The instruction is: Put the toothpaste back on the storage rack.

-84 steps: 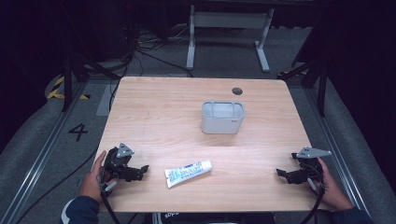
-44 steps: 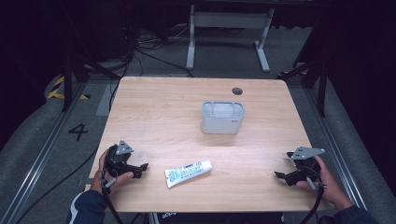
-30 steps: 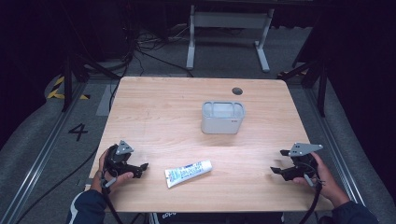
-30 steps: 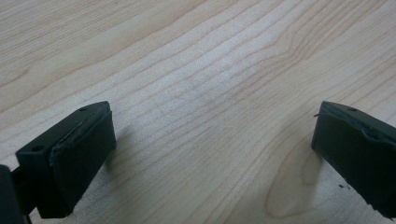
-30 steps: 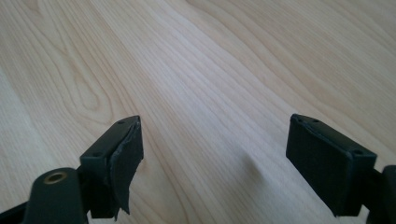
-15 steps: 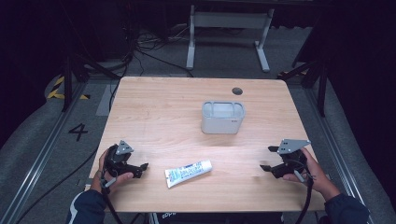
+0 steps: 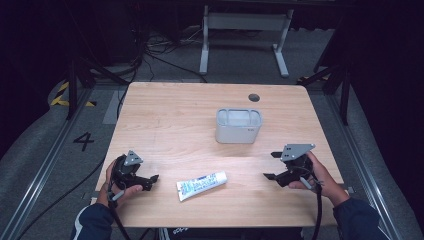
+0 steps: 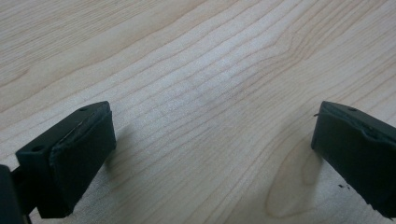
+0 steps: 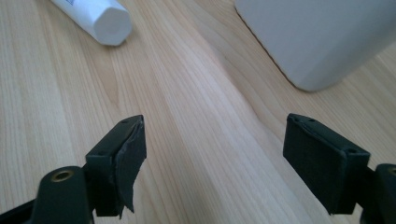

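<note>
So the toothpaste tube (image 7: 201, 185) is lying flat on the wooden table (image 7: 170, 120), near the front edge, with its white cap end pointing toward the right side. That tube is my landmark for everything else.

The right gripper (image 7: 272, 166) sits off to the right of the tube, well apart from it, jaws aimed roughly back at it. In the right gripper view you can see the tube's cap (image 9: 111, 18) up ahead at the top left, nothing between the jaws but bare wood. Its jaws are spread, though they've just been narrowing a bit.

The left gripper (image 7: 149, 182) is just left of the tube's flat end, near but not touching, resting low by the table in the person's hand. Its jaws are spread wide too, with only wood grain between them.

Behind the tube and a bit right, toward the middle of the table, stands a pale grey bin (image 7: 238, 125), upright. Past that, near the far edge, is a small dark round hole (image 7: 254, 97).
</note>
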Demonstrator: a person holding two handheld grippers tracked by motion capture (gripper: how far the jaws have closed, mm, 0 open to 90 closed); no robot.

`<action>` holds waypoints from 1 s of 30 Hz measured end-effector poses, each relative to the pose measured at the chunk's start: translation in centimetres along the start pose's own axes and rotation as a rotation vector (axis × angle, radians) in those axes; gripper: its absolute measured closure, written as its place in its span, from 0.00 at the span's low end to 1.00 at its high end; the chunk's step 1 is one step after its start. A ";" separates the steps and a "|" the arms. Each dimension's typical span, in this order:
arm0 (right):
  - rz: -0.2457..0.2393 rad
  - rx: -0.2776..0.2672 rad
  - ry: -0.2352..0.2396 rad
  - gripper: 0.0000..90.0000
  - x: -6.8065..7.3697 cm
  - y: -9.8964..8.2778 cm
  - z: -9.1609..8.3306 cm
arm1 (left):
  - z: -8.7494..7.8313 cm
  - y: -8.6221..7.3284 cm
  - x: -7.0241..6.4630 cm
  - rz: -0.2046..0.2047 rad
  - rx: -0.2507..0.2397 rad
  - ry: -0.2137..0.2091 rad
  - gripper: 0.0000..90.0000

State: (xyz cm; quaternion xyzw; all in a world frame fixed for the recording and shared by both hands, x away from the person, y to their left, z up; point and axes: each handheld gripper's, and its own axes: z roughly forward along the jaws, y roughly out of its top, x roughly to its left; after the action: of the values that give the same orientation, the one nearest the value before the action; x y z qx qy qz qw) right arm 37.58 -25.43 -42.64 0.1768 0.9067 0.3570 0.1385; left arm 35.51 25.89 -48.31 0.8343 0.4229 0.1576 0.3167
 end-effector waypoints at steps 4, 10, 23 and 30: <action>-0.032 -0.004 0.019 0.25 0.5 1.4 0.6 | 0.0 0.0 0.0 -0.004 -0.001 -0.001 0.00; -0.071 -0.001 0.049 0.26 1.2 2.8 1.8 | 0.0 0.0 0.0 -0.002 0.000 -0.001 0.00; -0.132 -0.003 0.125 0.31 2.3 5.5 3.7 | 0.0 0.0 0.0 0.003 -0.004 -0.002 0.00; -0.174 -0.005 0.171 0.31 3.1 7.0 5.0 | 0.0 0.0 -0.2 -0.009 0.000 0.011 0.01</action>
State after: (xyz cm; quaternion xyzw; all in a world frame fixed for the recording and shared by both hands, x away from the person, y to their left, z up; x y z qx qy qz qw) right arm 38.23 -16.37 -41.66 0.0659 0.9262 0.3597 0.0916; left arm 35.39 25.74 -48.32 0.8315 0.4283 0.1607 0.3151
